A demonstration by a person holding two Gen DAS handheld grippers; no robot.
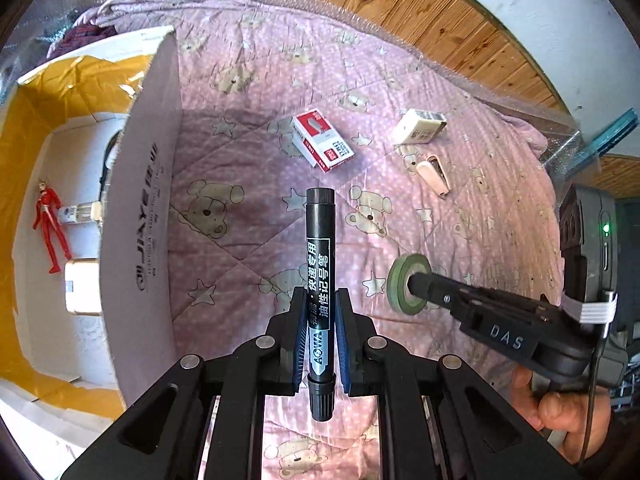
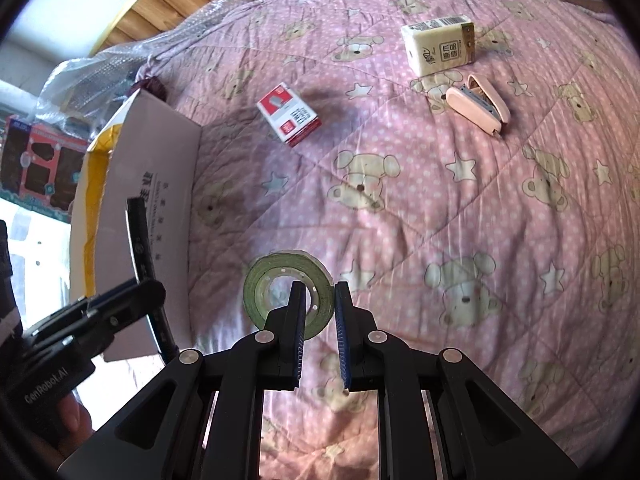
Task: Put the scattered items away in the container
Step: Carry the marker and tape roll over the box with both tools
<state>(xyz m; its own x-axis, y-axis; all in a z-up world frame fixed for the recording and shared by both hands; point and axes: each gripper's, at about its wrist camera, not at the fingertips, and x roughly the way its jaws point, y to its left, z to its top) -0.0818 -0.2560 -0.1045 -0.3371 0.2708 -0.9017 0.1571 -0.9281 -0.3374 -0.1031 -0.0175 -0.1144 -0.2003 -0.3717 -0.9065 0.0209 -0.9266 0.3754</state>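
My left gripper (image 1: 320, 292) is shut on a black marker (image 1: 319, 248), which stands upright between the pads above the pink quilt. An open cardboard box (image 1: 144, 200) with a yellow lining stands just to its left. Inside it lie a red figure (image 1: 50, 224) and other small items. My right gripper (image 2: 318, 284) grips a green tape roll (image 2: 256, 280) by its wall, one finger inside the hole and one outside. The left wrist view shows that gripper (image 1: 416, 282) at the roll (image 1: 396, 280). The right wrist view shows the left gripper (image 2: 152, 292) with the marker (image 2: 138, 236) beside the box (image 2: 160, 200).
On the quilt farther off lie a red-and-white staple box (image 1: 322, 140) (image 2: 290, 114), a tissue pack (image 1: 418, 126) (image 2: 438, 44) and a pink stapler (image 1: 434, 174) (image 2: 478, 108). Bubble wrap and a wooden floor border the quilt's far edge. A hand (image 1: 560, 412) holds the right gripper.
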